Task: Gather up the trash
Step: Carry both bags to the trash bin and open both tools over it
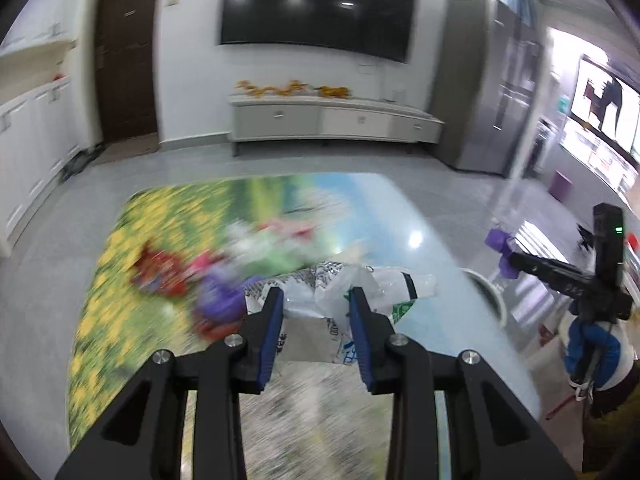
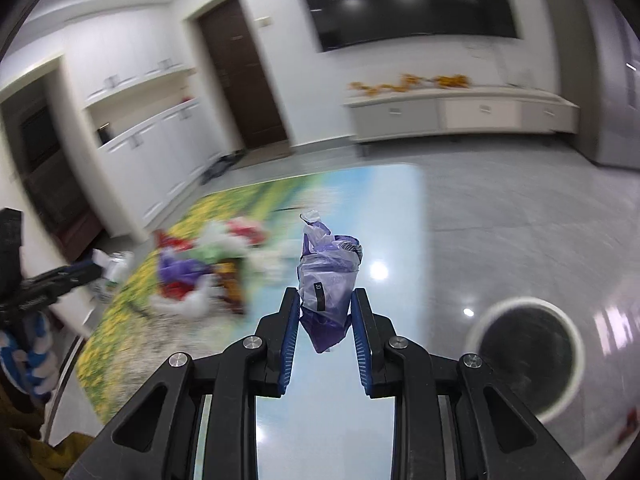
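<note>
My left gripper (image 1: 316, 294) is shut on a crumpled white and clear printed plastic wrapper (image 1: 384, 284), lifted above the table (image 1: 420, 208). A blurred pile of red, purple, green and white wrappers (image 1: 224, 268) lies on the table's flower-meadow cover. My right gripper (image 2: 325, 294) is shut on a purple and clear plastic wrapper (image 2: 328, 272), held over the glossy table left of a round white bin (image 2: 520, 302). The left wrist view also shows the right gripper (image 1: 516, 260) at the right with the purple wrapper (image 1: 500, 240). The left gripper (image 2: 94, 268) appears at the left edge of the right wrist view.
The bin (image 1: 496, 300) stands on the grey tiled floor beside the table's right edge. A low white cabinet (image 1: 336, 120) and a wall screen (image 1: 320, 4) are at the back, a dark door (image 1: 128, 60) and white cupboards (image 1: 32, 132) to the left. A blue and white sleeve (image 1: 592, 352) shows.
</note>
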Tool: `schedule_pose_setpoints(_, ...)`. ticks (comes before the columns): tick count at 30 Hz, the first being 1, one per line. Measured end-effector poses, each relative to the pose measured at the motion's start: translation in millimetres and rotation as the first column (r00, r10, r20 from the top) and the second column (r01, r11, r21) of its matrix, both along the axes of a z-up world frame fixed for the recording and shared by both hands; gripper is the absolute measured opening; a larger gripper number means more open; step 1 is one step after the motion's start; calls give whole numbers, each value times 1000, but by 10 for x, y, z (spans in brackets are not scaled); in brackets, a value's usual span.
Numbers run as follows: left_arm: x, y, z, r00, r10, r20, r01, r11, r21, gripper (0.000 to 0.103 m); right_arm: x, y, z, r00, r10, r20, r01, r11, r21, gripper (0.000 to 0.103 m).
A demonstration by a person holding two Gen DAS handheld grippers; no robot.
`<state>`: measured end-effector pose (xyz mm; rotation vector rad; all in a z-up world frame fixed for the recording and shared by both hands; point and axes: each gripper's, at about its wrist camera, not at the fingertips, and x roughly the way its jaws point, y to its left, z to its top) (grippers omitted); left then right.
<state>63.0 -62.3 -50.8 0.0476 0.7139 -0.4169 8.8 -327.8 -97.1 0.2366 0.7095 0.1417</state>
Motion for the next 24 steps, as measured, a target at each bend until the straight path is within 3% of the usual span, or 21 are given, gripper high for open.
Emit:
schedule_pose_setpoints(5, 328, -1032, 58, 984, -177, -22, 177, 984, -3, 31, -5, -797, -253, 978, -183, -95, 181, 983, -29, 27)
schedule_pose_setpoints(13, 922, -2805, -288, 922, -360, -143, 357, 933, -49, 35, 192, -1722, -808, 909, -363, -208, 363, 931, -37, 29)
schedule_pose_setpoints(15, 1047, -3149, -394, 900, -398, -178, 389, 918, -81, 42, 269, -1873, -893, 891, -396, -224, 397, 917, -42, 40)
schedule_pose_setpoints(18, 1124, -3440, -474, 890, -412, -196, 404, 911, -78, 54, 309, -2042, -952, 861, -452, -233, 451, 890, -62, 47)
schedule_pose_setpoints(21, 1167, -3442, -479, 887, -417, -201, 407, 909, -87, 55, 284, -2067, -915, 853, -471, -223, 468, 881, -71, 47)
schedule_pose_setpoints(24, 1110, -3250, -377, 901, -406, -153, 402, 914, -62, 55, 234, -1974, -796, 860, -473, -194, 465, 881, -88, 47)
